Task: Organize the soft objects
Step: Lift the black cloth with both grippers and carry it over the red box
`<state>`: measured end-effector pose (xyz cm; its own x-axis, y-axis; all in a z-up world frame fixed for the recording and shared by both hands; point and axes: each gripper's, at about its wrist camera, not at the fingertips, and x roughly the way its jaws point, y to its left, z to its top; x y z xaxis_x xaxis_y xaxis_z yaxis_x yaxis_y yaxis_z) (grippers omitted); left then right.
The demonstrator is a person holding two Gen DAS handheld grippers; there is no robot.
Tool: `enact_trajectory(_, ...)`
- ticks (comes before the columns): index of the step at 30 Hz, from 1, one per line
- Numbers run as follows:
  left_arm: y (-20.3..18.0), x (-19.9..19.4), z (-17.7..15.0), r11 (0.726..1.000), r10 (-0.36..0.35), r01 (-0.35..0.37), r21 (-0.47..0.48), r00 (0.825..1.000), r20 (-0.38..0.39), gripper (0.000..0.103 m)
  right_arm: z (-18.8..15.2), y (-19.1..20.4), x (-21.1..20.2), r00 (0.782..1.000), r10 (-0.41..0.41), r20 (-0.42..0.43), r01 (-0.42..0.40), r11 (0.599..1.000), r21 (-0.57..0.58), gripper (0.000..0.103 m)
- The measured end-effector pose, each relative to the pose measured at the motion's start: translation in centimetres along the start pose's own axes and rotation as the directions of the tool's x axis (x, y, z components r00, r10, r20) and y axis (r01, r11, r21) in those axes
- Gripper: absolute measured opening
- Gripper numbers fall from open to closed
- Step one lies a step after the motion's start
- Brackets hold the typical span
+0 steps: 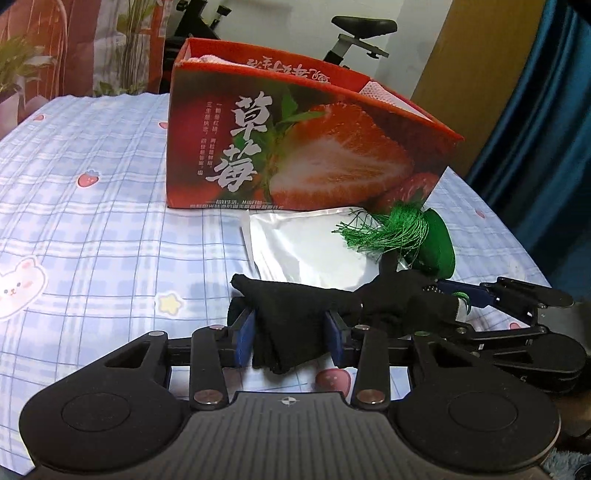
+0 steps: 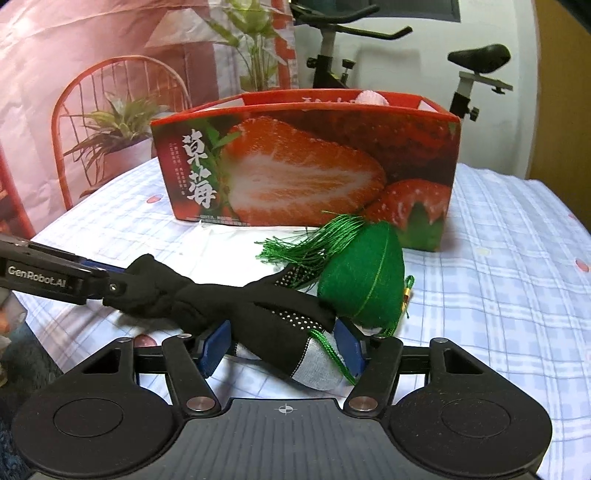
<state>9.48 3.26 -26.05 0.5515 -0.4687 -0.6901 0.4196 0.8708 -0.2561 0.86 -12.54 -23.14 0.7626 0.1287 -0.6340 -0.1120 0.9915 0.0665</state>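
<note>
Left wrist view: Your left gripper [image 1: 291, 332] is clamped on one end of a black sock [image 1: 295, 314]; the blue pads [image 1: 245, 338] press the folded fabric from both sides. The sock stretches away to your right, where your right gripper [image 1: 456, 301] pinches its other end, which shows a grey toe and white grip dots. Both ends are held above the bed [image 1: 92, 229], which carries a blue plaid sheet with strawberry prints. Beyond the sock, a silver foil pouch [image 1: 299, 243] lies flat on the sheet, its far edge against the base of a red strawberry box [image 1: 295, 147]. A green stuffed ornament [image 1: 437, 245] with a green tassel [image 1: 384, 232] sits at the pouch's right edge, just beside the box. Something pink shows above the box's rim. An exercise bike [image 1: 364, 27] stands behind the bed.

Right wrist view: Your right gripper [image 2: 286, 347] is closed on the sock [image 2: 258, 314] at its grey toe end; a green cord of the ornament [image 2: 360, 280] also runs between the pads. The ornament touches the sock and lies near the front face of the box [image 2: 306, 166]. The sock runs to the left, where the left gripper [image 2: 110, 286] holds its twisted end.
</note>
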Motion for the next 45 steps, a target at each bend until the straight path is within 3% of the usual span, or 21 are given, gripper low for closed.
enact_trajectory(4, 0.3, 0.0, 0.0, 1.000, -0.005, 0.005, -0.009, 1.000, 0.007, 0.040, -0.1, 0.3, 0.1, 1.000, -0.006, 0.000, 0.006, 1.000, -0.031, 0.059)
enact_trajectory(8, -0.1, -0.4, 0.1, 1.000, 0.014, -0.014, 0.004, 1.000, 0.027, 0.024, -0.1, 0.6, 0.0, 1.000, -0.006, 0.006, 0.007, 0.999, -0.051, 0.054)
enact_trajectory(14, -0.7, -2.7, 0.6, 1.000, 0.015, -0.019, 0.024, 0.990, 0.141, 0.011, 0.0, 1.3, -0.2, 1.000, 0.005, 0.004, -0.004, 0.996, -0.094, 0.056)
enact_trajectory(19, -2.1, -4.3, 1.0, 0.998, -0.006, -0.008, 0.070, 0.978, 0.210, 0.010, 0.4, 1.7, -0.3, 1.000, 0.001, 0.018, 0.001, 0.992, -0.123, 0.058)
enact_trajectory(24, -2.7, -4.6, 1.1, 0.997, -0.009, -0.010, 0.082, 0.973, 0.229, 0.010, 0.9, 2.2, -0.3, 1.000, 0.019, 0.017, -0.016, 0.988, -0.154, 0.057)
enact_trajectory(27, -2.4, -4.6, 1.2, 0.997, -0.006, -0.012, 0.076, 0.973, 0.229, 0.010, 0.9, 2.3, 0.1, 1.000, 0.020, -0.005, -0.020, 0.986, -0.164, 0.047)
enact_trajectory(33, -2.3, -5.4, 1.2, 0.998, 0.007, -0.024, 0.066, 0.968, 0.250, 0.010, 1.4, 1.3, -0.1, 0.998, 0.064, -0.011, -0.065, 0.994, -0.084, 0.016)
enact_trajectory(39, -1.9, -7.7, 2.9, 0.997, 0.018, -0.039, 0.059, 0.947, 0.320, 0.010, 3.8, 1.0, -2.3, 0.990, 0.098, 0.103, -0.094, 0.995, -0.043, 0.015)
enact_trajectory(45, -1.8, -9.4, 6.1, 0.998, 0.028, -0.050, 0.048, 0.927, 0.373, 0.010, 7.9, 1.4, -4.2, 0.968, 0.126, 0.218, -0.107, 0.989, -0.097, 0.015)
